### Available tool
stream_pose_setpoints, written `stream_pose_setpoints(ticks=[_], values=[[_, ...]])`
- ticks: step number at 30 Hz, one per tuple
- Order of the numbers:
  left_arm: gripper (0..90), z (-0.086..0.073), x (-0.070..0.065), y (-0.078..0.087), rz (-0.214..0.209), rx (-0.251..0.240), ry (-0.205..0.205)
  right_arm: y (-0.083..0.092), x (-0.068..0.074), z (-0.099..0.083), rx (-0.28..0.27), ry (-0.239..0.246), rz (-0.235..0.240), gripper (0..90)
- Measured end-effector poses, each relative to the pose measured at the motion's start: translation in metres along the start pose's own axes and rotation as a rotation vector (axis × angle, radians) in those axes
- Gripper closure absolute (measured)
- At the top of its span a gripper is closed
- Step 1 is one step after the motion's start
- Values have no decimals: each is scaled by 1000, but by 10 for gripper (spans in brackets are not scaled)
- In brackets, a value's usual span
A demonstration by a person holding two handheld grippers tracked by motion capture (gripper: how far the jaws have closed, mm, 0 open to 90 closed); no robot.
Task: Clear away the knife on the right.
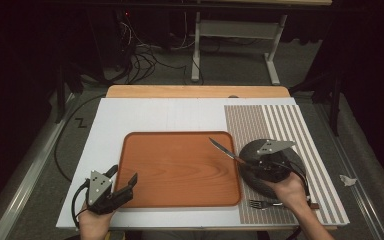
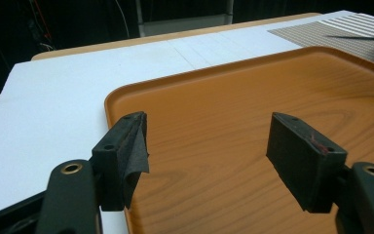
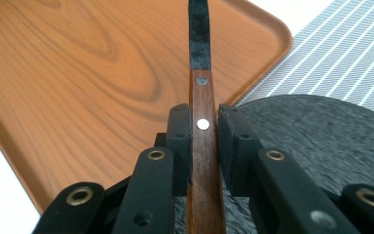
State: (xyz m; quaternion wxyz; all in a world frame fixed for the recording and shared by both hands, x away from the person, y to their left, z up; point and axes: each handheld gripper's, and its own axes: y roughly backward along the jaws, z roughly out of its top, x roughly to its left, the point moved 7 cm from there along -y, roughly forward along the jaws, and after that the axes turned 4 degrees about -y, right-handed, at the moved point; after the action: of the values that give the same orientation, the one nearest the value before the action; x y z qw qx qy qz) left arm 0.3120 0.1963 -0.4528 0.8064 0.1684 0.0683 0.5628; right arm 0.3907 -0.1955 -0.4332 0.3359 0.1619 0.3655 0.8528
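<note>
Looking down from the high view, a wooden-handled knife is seen clamped in the right gripper, held above the near-left edge of a dark round plate that rests on a striped placemat. Its blade is angled out over the right rim of the brown wooden tray. A fork is laid on the mat near the front edge. The left gripper is held at the tray's near-left corner, jaws apart and empty.

From the left gripper view, the two black pads are shown wide apart over the tray, with nothing between them.

From the right gripper view, the knife handle is seen pinched between the fingers, just behind the second rivet. The knife is judged to be stiff, light and slim; the smooth handle could pivot in the pads, so a grip on the handle's middle, well clear of the blade, is favoured.
</note>
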Motion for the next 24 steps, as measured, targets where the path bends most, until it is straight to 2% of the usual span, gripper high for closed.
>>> stream_pose_setpoints(ticks=[13, 24], values=[[314, 0, -1, 0, -2, -4, 4, -22, 24, 5, 43, 20, 12, 786], [314, 0, -1, -1, -4, 0, 2, -41, 36, 4, 93, 33, 0, 785]])
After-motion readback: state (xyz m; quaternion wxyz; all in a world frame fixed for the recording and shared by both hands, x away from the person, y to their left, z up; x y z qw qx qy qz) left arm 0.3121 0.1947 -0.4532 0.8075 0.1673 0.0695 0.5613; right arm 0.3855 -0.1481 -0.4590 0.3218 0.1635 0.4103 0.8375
